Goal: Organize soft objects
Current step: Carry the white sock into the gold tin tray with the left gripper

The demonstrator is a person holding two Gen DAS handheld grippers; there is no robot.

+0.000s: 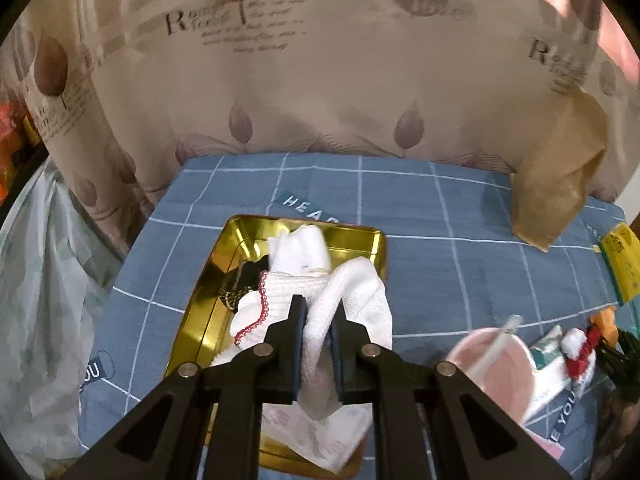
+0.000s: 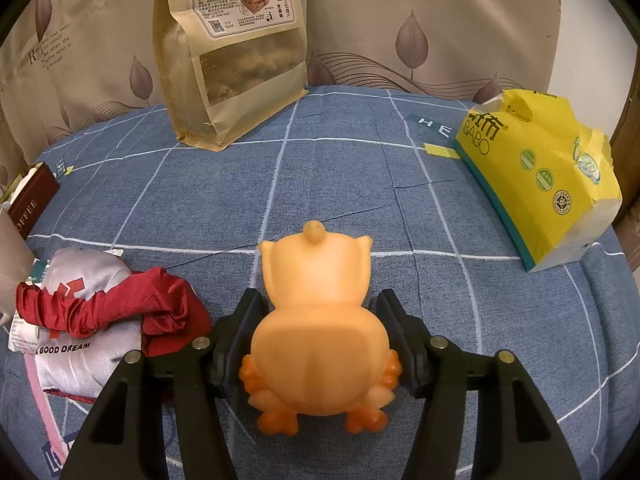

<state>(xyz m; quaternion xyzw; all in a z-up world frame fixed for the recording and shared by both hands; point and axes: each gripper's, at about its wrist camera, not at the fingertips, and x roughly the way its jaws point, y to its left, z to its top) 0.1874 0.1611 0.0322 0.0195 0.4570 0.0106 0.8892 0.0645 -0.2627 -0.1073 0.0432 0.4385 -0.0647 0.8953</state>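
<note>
A blue cloth with a white grid [image 1: 440, 216] is covering the whole work surface, and a beige curtain printed with brown leaves [image 1: 320, 80] is hanging along its far edge, filling the upper half of both views. In the lower centre of the left wrist view, the left gripper [image 1: 318, 320] is pinching a fold of the white knitted cloth [image 1: 360, 300], which is draping over the right rim of the gold tray [image 1: 208, 280]; the jaws are standing narrow on the fabric. A kraft paper bag [image 1: 560, 184] is leaning against the curtain at the right. In the right wrist view, the right gripper [image 2: 318, 308] is straddling the orange toy duck [image 2: 320, 320] at lower centre, its jaws wide and lying against the duck's sides. A red satin cloth [image 2: 120, 304] is lying across a grey pouch [image 2: 80, 360] at lower left, and a yellow tissue pack [image 2: 540, 168] is sitting at the right edge.
</note>
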